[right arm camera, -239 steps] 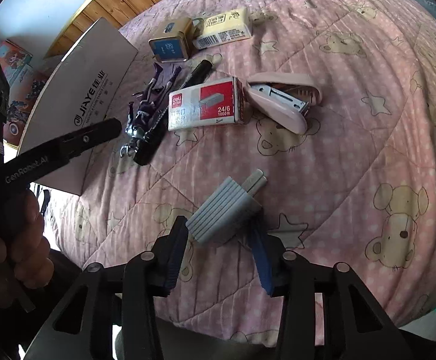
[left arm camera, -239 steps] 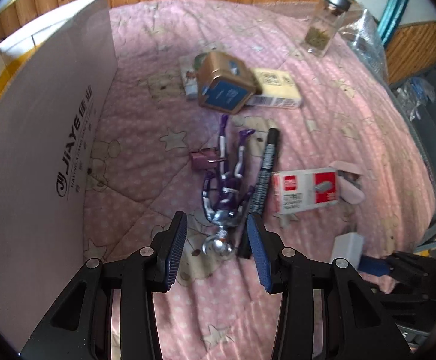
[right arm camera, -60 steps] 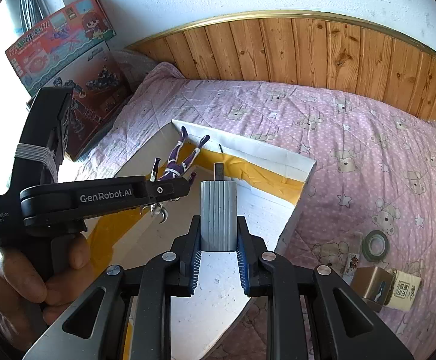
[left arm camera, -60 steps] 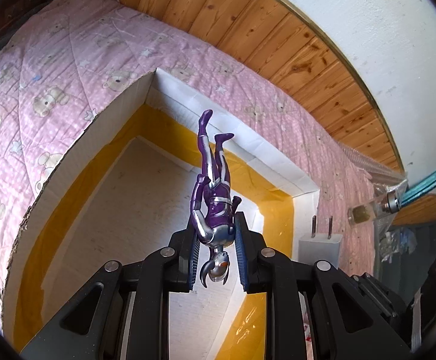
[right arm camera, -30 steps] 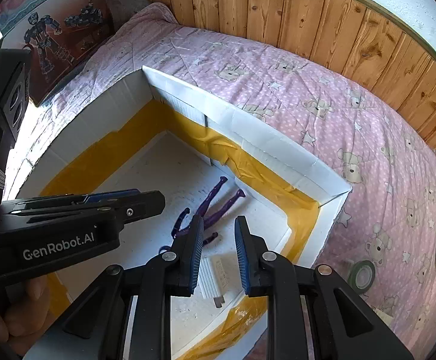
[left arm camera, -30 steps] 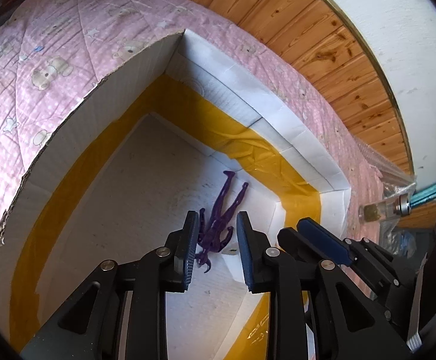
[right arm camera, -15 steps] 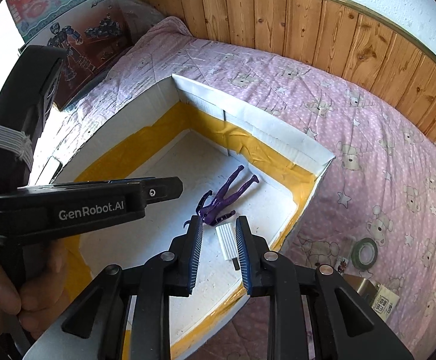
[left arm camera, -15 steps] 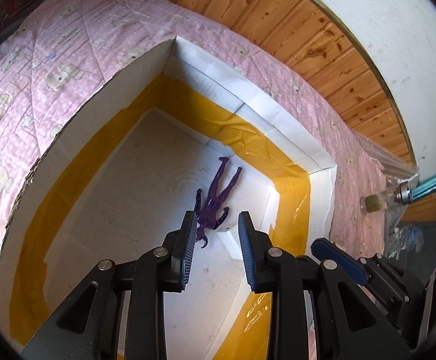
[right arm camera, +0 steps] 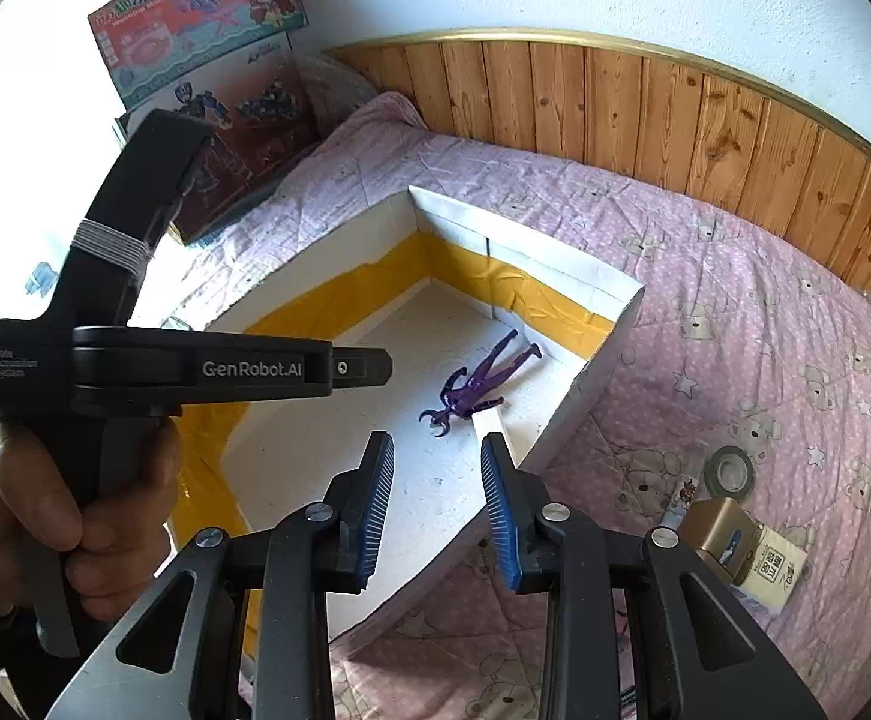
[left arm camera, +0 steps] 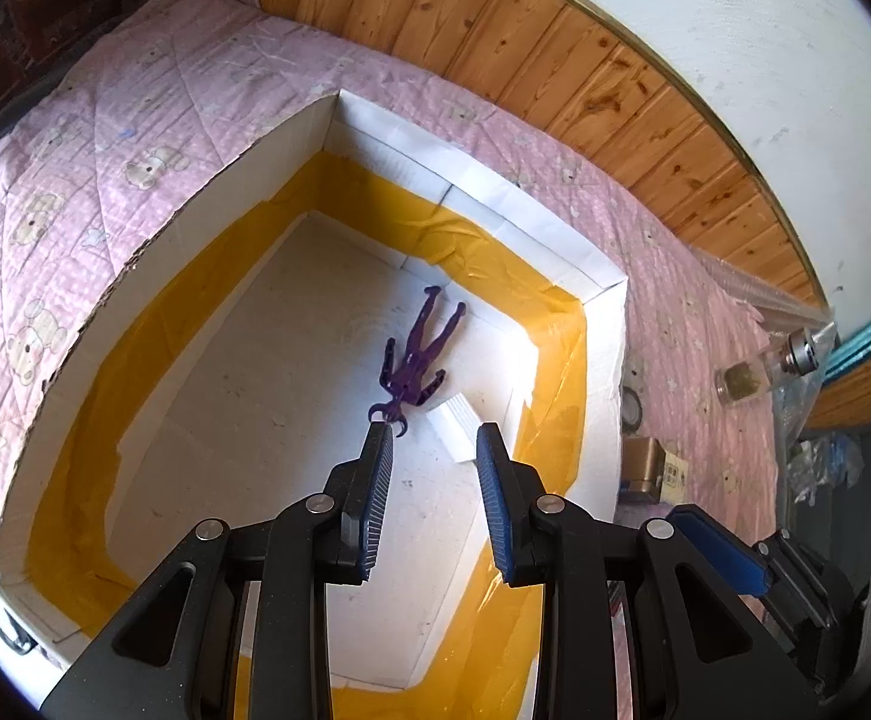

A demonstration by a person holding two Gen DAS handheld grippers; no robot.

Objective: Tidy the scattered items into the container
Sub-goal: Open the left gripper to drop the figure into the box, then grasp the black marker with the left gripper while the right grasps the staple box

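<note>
A white cardboard box (left arm camera: pixel 483 186) with yellow tape inside stands open on the pink bed; it also shows in the right wrist view (right arm camera: pixel 561 273). A purple action figure (left arm camera: pixel 414 360) lies on the box floor, seen too in the right wrist view (right arm camera: pixel 480 384). A pale charger plug (left arm camera: pixel 459 420) lies beside the figure, partly hidden by the box wall in the right wrist view (right arm camera: pixel 492 420). My left gripper (left arm camera: pixel 432 441) is open and empty above the box. My right gripper (right arm camera: pixel 435 450) is open and empty, above the box's near edge.
On the quilt beside the box lie a gold box (right arm camera: pixel 720 531), a cream packet (right arm camera: pixel 774 564), a tape roll (right arm camera: pixel 729 471) and a glass jar (left arm camera: pixel 759 372). Wooden panelling (right arm camera: pixel 615 102) and toy boxes (right arm camera: pixel 219 78) line the wall.
Both grippers have let go of the figure and the plug, which now lie in the box. Both grippers have since drawn back and up from the box floor.
</note>
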